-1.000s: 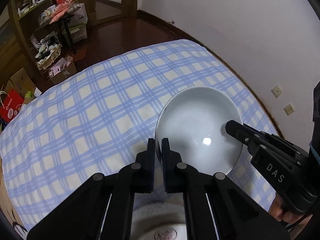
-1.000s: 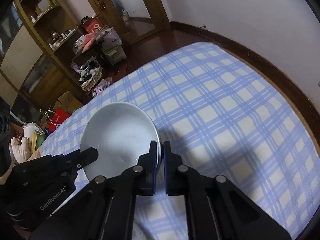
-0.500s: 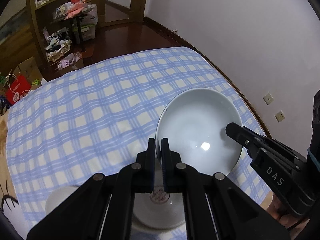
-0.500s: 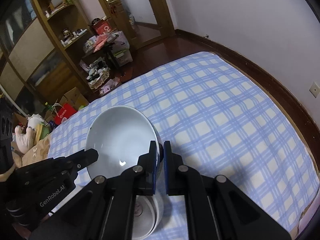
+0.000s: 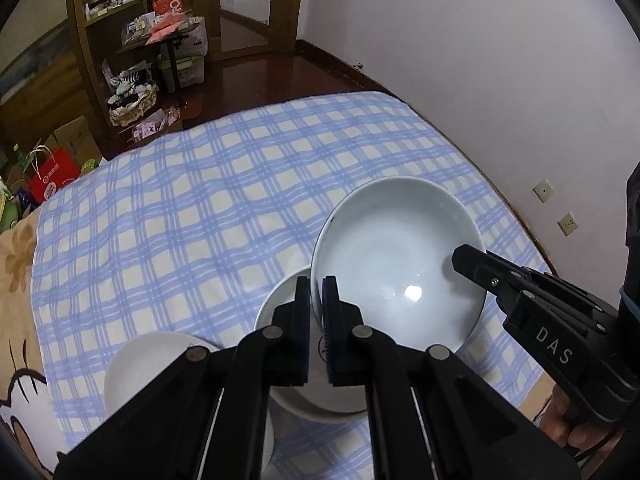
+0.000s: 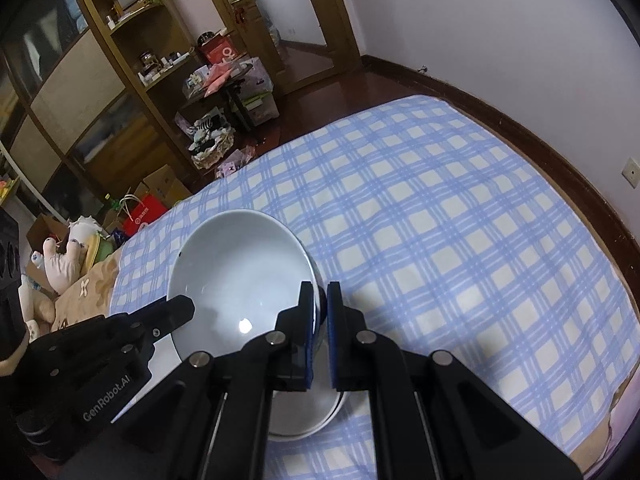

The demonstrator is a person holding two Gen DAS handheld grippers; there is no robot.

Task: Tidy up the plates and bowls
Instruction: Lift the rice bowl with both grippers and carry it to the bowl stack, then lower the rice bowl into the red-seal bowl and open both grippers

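Observation:
A pale grey-white bowl (image 5: 396,264) is held in the air between both grippers, above the blue checked cloth (image 5: 200,208). My left gripper (image 5: 317,300) is shut on its left rim. My right gripper (image 6: 319,308) is shut on its right rim; the bowl also shows in the right wrist view (image 6: 240,280). Below the held bowl a second white bowl (image 5: 316,396) rests on the cloth, partly hidden. A white plate or bowl (image 5: 136,364) lies to its left, mostly behind my left gripper's body.
The cloth covers a bed that runs along the white wall (image 5: 480,60). Beyond the bed's far edge are a dark wood floor, shelves (image 6: 80,80), boxes and a red bag (image 5: 50,176). A soft toy (image 6: 64,256) lies at the left.
Both grippers have risen and pulled back with the bowl. The lower bowl and the left plate have come into view beneath it.

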